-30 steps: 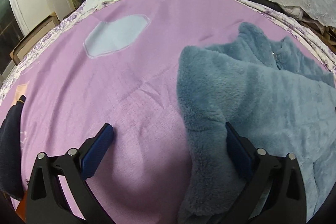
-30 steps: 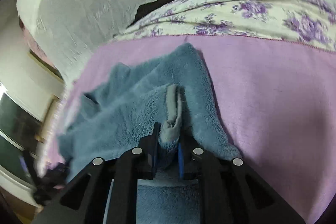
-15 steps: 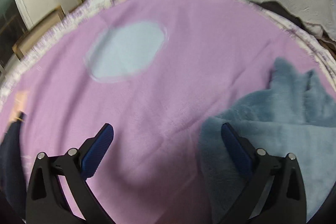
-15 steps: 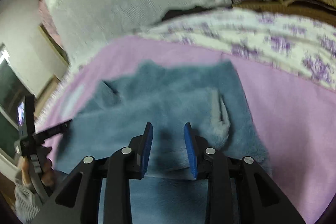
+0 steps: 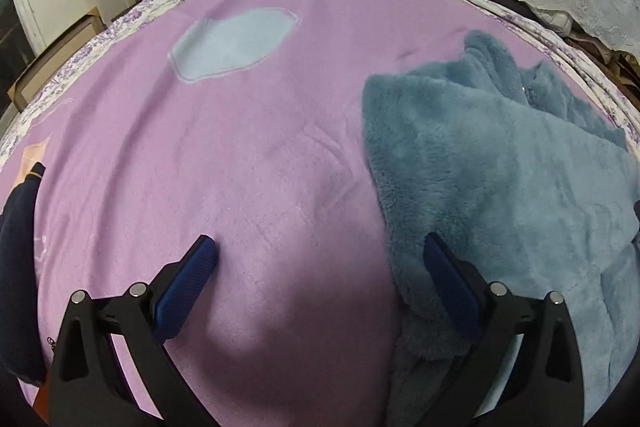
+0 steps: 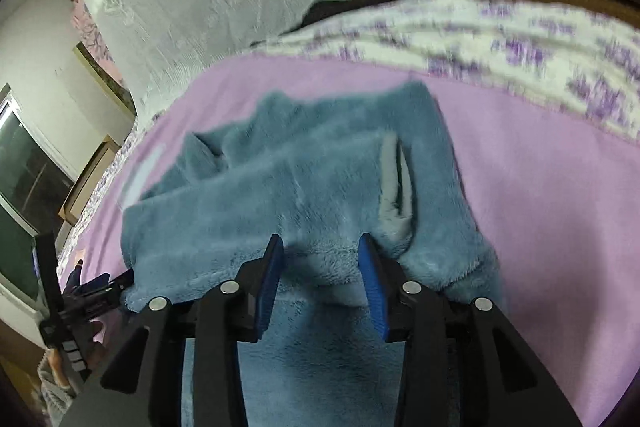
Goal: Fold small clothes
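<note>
The blue fleece garment (image 6: 304, 195) lay on the pink blanket (image 5: 240, 167). The right gripper (image 6: 320, 247) was opening above it, gripping nothing; the left gripper (image 5: 320, 247) stood wide apart beside its edge.

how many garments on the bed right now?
2. Fluffy blue-grey fleece garment on the pink blanket, right of the left wrist view; dark navy garment at its left edge. More may be out of frame.
</note>
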Motion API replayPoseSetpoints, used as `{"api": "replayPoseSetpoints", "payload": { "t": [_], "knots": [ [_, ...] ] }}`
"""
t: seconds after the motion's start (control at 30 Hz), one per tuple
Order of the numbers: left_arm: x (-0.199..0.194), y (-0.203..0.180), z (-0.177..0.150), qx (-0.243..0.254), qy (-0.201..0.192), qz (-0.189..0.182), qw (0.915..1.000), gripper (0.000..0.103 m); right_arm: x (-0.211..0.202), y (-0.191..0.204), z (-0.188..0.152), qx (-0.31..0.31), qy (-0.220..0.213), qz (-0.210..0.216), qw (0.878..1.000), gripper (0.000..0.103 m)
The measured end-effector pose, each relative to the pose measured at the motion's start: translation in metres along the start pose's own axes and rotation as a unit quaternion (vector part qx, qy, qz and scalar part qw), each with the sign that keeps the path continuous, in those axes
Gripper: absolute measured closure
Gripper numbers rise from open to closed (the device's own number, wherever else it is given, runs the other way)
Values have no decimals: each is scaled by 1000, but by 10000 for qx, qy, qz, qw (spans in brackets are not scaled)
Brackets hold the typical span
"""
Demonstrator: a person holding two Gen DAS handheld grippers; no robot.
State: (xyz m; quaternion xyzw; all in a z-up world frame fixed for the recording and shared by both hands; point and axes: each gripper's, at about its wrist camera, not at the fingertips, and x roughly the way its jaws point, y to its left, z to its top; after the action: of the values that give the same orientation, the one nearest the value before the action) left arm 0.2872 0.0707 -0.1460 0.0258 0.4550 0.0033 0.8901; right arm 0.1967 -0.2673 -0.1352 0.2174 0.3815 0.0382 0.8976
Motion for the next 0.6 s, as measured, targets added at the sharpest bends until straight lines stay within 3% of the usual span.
{"api": "replayPoseSetpoints", "payload": {
  "t": [0.13,0.27,0.37,0.43,0.5,0.6],
  "knots": [
    [-29,0,7,-177,-316,32,9993,4,-17,9,5,-25,-295,-12,9996,62],
    [-54,-34,20,131,-637,-226,9976,5,-15,52,17,-503,-297,199,9981,62],
    [-34,-71,30,385,-409,-218,9982,5,11,76,18,-804,73,165,9966,62],
    [0,-91,29,552,31,-71,9984,4,44,77,11,-867,495,-40,9950,61],
    [16,-90,24,382,94,-137,9991,4,52,72,4,-947,446,-44,9945,61],
    [1,-80,25,261,-11,-324,9991,4,33,75,4,-950,275,3,9951,61]
  ]
}}
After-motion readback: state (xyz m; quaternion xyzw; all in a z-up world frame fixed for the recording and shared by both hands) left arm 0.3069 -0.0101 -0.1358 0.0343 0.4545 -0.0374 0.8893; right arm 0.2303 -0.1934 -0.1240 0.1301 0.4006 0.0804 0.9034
